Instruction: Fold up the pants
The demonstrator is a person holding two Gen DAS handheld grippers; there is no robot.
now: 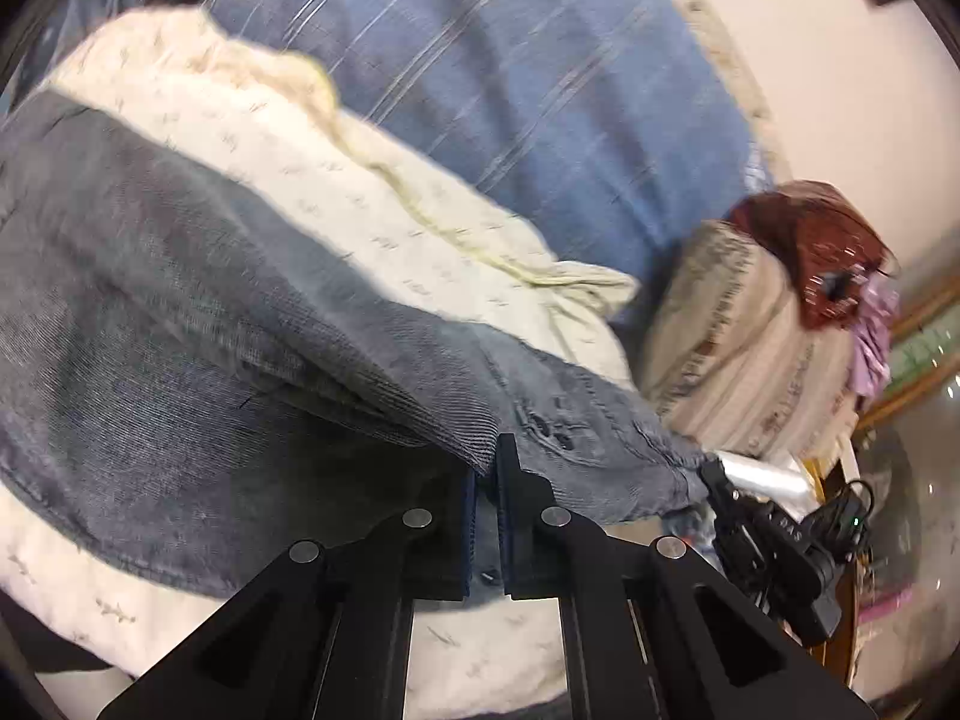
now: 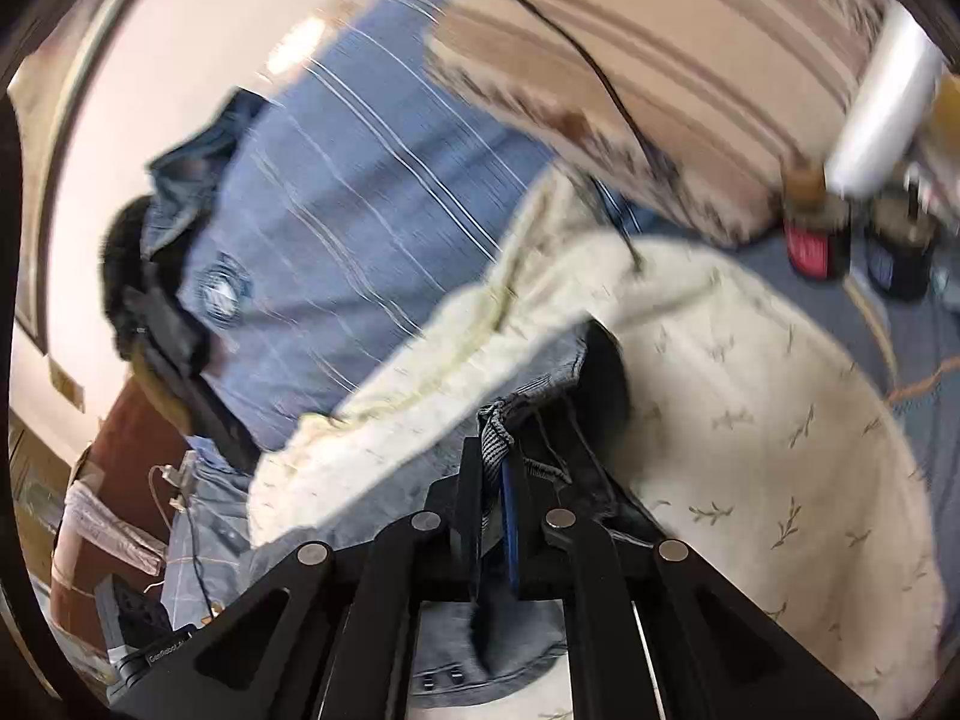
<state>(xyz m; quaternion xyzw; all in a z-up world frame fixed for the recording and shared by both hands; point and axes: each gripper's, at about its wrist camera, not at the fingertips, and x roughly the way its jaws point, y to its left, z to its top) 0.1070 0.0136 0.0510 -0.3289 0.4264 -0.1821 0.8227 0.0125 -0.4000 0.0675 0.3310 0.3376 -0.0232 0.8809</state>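
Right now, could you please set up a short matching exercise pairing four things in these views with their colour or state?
Things:
1. left gripper
2. bedsheet
3. cream cover
4. pillow

Colour or state:
a. beige with brownish stripes
b. pale, printed with small leafy sprigs
c. shut on a fold of the grey-blue jeans
d. blue with thin pale stripes

Pairs: 1-c, 2-d, 3-b, 4-a

The right gripper is likewise shut on an edge of the jeans.
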